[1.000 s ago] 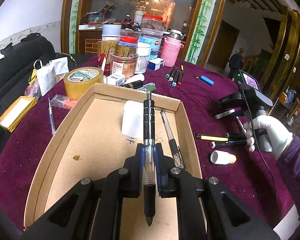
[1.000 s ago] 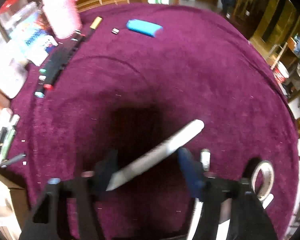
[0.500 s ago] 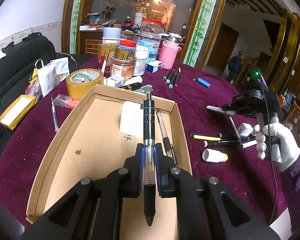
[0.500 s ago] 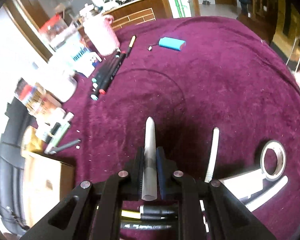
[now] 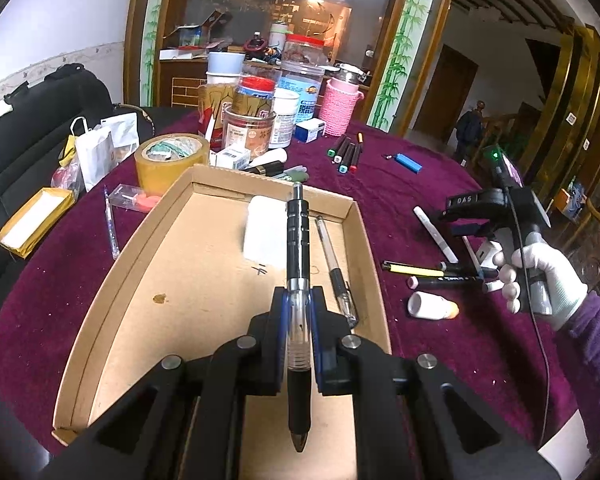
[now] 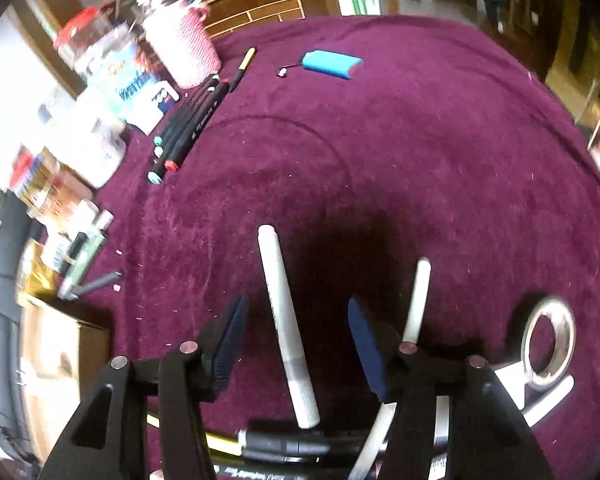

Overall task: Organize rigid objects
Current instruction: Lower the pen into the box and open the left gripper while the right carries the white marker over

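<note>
My left gripper (image 5: 299,312) is shut on a black and clear pen (image 5: 298,264) and holds it above the cardboard box (image 5: 112,288). The box holds a white block (image 5: 266,232) and a silver pen (image 5: 334,264). My right gripper (image 6: 294,324) is open above the purple tablecloth; it also shows in the left wrist view (image 5: 466,220). A white marker (image 6: 286,320) lies on the cloth between its spread fingers, not touching either finger. Several pens (image 5: 432,274) and a white cap (image 5: 430,306) lie to the right of the box.
Jars, cans and a pink cup (image 5: 340,106) crowd the back of the table. A tape roll (image 5: 172,162) stands behind the box. Black markers (image 6: 188,124) and a blue lighter (image 6: 332,65) lie further out. A small tape ring (image 6: 546,344) sits at the right.
My right gripper held the white marker half a second ago; its jaws have now opened and the marker lies on the cloth. My left gripper still holds its pen over the box.
</note>
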{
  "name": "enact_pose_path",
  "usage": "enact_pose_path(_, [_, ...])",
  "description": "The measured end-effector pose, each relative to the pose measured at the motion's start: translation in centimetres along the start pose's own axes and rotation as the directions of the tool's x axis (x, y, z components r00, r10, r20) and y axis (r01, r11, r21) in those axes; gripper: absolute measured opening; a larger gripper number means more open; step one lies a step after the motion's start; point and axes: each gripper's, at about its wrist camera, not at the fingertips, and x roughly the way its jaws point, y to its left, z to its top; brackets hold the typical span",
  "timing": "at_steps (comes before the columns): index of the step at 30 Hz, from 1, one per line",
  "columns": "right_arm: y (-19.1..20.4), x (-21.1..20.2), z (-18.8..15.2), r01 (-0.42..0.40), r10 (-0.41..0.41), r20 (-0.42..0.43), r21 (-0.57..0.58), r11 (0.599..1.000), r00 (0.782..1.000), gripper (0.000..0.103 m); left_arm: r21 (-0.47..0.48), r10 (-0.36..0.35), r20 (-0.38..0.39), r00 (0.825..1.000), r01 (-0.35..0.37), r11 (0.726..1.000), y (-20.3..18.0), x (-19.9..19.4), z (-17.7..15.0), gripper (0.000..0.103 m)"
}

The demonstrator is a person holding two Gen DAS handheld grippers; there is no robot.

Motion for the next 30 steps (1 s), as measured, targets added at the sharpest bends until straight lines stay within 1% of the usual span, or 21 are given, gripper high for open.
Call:
enact_pose_path(2, [1.2, 1.2, -0.2, 0.07, -0.071, -0.013, -0.069, 0.995, 0.997, 0.056, -0.007, 0.0, -0.003, 1.0, 0.0, 1.0, 0.3, 0.3, 0.1, 0.01])
enact_pose_path(3, [2.2, 1.4, -0.4, 0.126, -0.124, 0.02, -0.112, 0.986, 0.992, 0.054, -0.01, 0.001, -0.004, 1.0, -0.001, 1.0, 0.4, 0.4, 0.2, 0.01])
enact_pose_path(4, [2.4, 1.3, -0.5, 0.13, -0.126, 0.039, -0.122, 0.984, 0.991, 0.046, -0.012, 0.001, -0.003, 1.0, -0.001, 1.0, 0.4, 0.5, 0.3, 0.01])
enact_pose_path(5, [2.7, 1.3, -0.6, 0.106, -0.101, 0.043, -0.121, 0.987, 0.994, 0.038, -0.014, -0.001, -0.002, 1.0, 0.001, 1.0, 0.5, 0.5, 0.3, 0.01])
enact_pose_path(6, [2.7, 1.3, -0.6, 0.081, -0.077, 0.037, -0.113, 0.99, 0.996, 0.017, -0.016, -0.002, -0.002, 1.0, 0.002, 1.0, 0.6, 0.6, 0.3, 0.01])
enact_pose_path(7, [2.7, 1.1, -0.7, 0.076, -0.073, 0.039, -0.102, 0.992, 0.997, 0.013, -0.021, -0.004, -0.002, 1.0, 0.004, 1.0, 0.7, 0.7, 0.3, 0.01])
enact_pose_path(11, [2.2, 0.0, -1.7, -0.026, 0.029, 0.063, -0.053, 0.998, 0.998, 0.013, -0.025, -0.003, -0.016, 1.0, 0.002, 1.0, 0.8, 1.0, 0.1, 0.01])
enact_pose_path(13, [1.8, -1.4, -2.4, -0.09, 0.093, 0.09, -0.033, 0.995, 0.992, 0.013, -0.027, 0.001, -0.018, 1.0, -0.002, 1.0, 0.9, 0.9, 0.0, 0.01])
enact_pose_path(16, [1.8, -3.5, -3.2, -0.159, 0.161, 0.13, -0.024, 0.987, 0.978, 0.013, -0.03, 0.01, -0.019, 1.0, -0.011, 1.0, 0.9, 0.7, -0.2, 0.01])
enact_pose_path(21, [2.7, -7.4, -4.2, -0.258, 0.262, 0.192, -0.046, 0.965, 0.946, 0.013, -0.053, -0.004, -0.011, 1.0, 0.004, 0.999, 1.0, -0.1, -0.2, 0.01])
enact_pose_path(24, [3.7, -9.4, -5.2, -0.297, 0.308, 0.208, -0.08, 0.951, 0.928, 0.013, -0.06, -0.015, -0.003, 1.0, 0.015, 0.998, 1.1, -0.6, 0.1, 0.01])
enact_pose_path(26, [4.7, -10.5, -5.8, -0.338, 0.354, 0.207, -0.11, 0.935, 0.912, 0.014, -0.061, -0.033, 0.009, 0.999, 0.033, 0.998, 1.3, -1.0, 0.3, 0.01])
enact_pose_path(27, [5.5, -11.2, -6.3, -0.367, 0.387, 0.204, -0.13, 0.921, 0.899, 0.014, -0.059, -0.032, 0.013, 0.999, 0.032, 0.998, 1.5, -1.2, 0.3, 0.01])
enact_pose_path(30, [7.2, -11.9, -7.4, -0.425, 0.452, 0.176, -0.172, 0.889, 0.875, 0.014, -0.057, 0.0, 0.012, 1.0, 0.001, 0.998, 2.3, -1.3, 0.6, 0.01])
